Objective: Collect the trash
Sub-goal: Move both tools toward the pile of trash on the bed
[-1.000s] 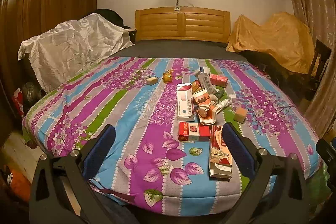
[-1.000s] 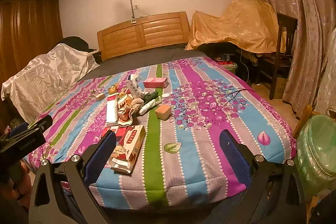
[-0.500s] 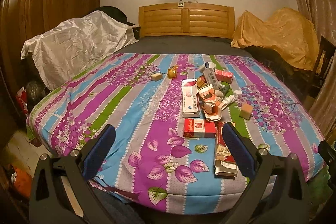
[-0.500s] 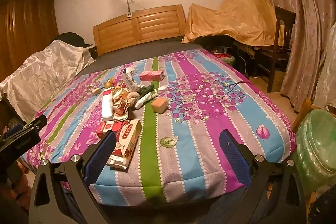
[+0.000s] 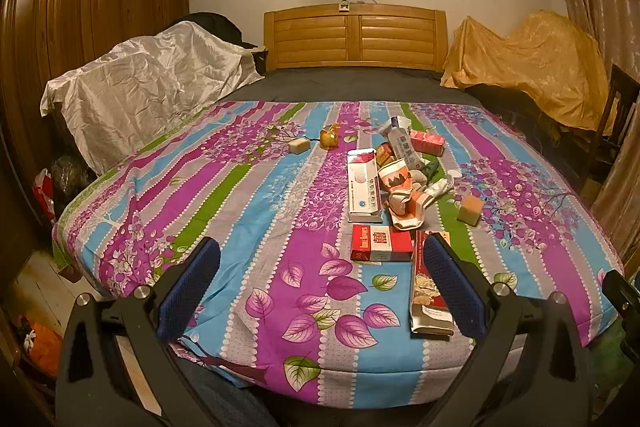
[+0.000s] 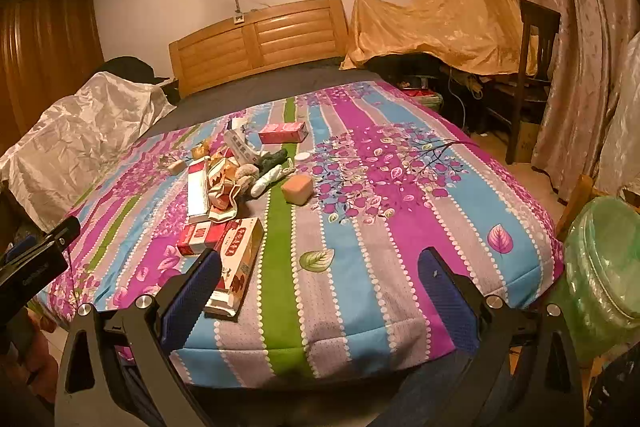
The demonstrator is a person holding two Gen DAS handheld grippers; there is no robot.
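Both grippers, left (image 5: 320, 287) and right (image 6: 316, 291), hung wide and empty off the foot of the bed (image 5: 240, 227). The trash (image 5: 400, 183) lay heaped mid-spread, a long box (image 6: 240, 259) nearest, the green bag (image 6: 604, 275) off to the right. I'd have taken that box first, across its narrow sides.

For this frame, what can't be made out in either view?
- Long box: left wrist view, its right side hidden behind the left gripper; right wrist view, a corner hidden by the right gripper.
- Green bag: cut off by the right wrist view's edge; contents unreadable.
- Pile: items overlap, print too small.
- Gold cloth: what it covers is hidden.
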